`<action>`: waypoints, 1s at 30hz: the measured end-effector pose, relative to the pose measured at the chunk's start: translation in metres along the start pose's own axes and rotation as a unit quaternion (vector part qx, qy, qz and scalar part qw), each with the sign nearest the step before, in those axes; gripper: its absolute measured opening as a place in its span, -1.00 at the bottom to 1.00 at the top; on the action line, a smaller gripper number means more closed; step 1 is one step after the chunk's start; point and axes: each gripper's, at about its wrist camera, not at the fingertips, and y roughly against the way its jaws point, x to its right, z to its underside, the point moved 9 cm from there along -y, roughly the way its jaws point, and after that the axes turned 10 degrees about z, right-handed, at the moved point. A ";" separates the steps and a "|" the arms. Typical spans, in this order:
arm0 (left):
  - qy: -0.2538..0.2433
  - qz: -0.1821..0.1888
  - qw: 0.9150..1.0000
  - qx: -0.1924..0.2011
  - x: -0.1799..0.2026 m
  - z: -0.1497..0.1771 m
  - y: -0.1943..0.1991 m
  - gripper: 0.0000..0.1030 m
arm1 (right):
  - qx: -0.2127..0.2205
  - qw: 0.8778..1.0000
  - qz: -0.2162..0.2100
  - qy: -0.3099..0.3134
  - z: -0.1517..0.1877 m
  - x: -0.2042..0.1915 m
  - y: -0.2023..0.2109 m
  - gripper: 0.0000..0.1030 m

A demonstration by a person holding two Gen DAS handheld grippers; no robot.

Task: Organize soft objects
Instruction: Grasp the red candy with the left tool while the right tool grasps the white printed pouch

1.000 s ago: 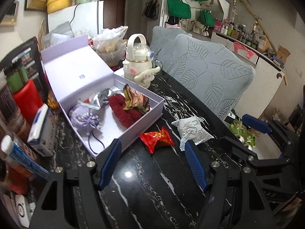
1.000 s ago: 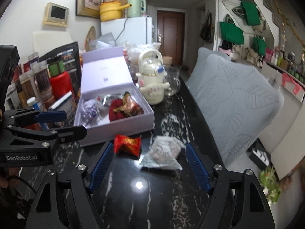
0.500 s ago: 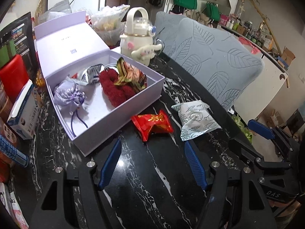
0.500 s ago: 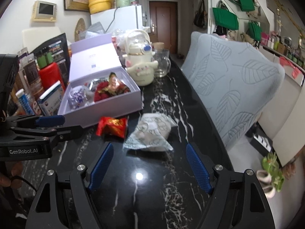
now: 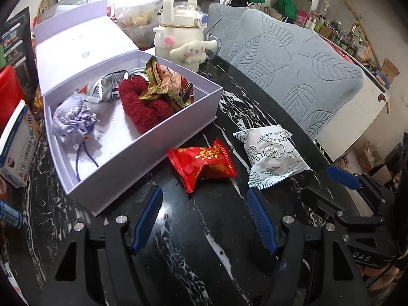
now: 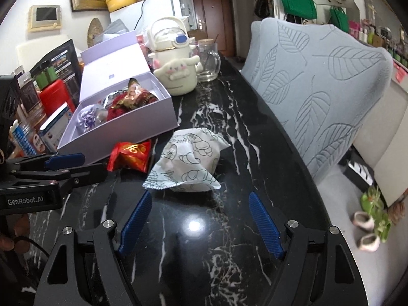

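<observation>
On the black white-veined marble counter [image 5: 209, 229] stands an open lilac cardboard box [image 5: 153, 137] with its lid tipped back. Inside lie a lilac drawstring pouch [image 5: 72, 119], a silver foil packet [image 5: 108, 89], a fuzzy dark red cloth [image 5: 144, 107] and a gold-and-brown crinkled wrapper [image 5: 165, 81] resting on the cloth. Just outside the box's near wall lies a red foil snack packet [image 5: 202, 163], and beside it a white printed snack bag [image 6: 188, 163], the two close but apart. The left hand-held gripper [image 5: 204, 219] hovers open and empty before the red packet. The right hand-held gripper [image 6: 200, 219] hovers open and empty before the white bag.
</observation>
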 end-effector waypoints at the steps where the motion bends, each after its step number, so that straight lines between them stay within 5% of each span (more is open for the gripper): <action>1: 0.000 0.000 1.000 -0.001 0.000 -0.001 -0.002 0.33 | -0.002 1.000 -0.001 0.000 -0.001 0.001 -0.003 0.54; 9: -0.001 0.002 1.000 -0.014 -0.001 -0.011 -0.021 0.33 | -0.003 0.999 -0.030 -0.012 -0.011 0.002 -0.019 0.37; 16: -0.001 0.007 1.000 -0.031 0.000 -0.017 -0.039 0.33 | -0.023 0.997 -0.067 -0.012 -0.010 -0.003 -0.032 -0.35; 19: -0.009 0.002 0.999 -0.039 0.000 -0.019 -0.047 0.33 | -0.017 0.997 -0.079 -0.007 -0.011 -0.004 -0.027 -0.50; 30: -0.016 -0.006 0.998 -0.053 0.009 -0.025 -0.064 0.33 | -0.020 0.996 -0.084 -0.017 0.002 0.022 -0.012 -0.54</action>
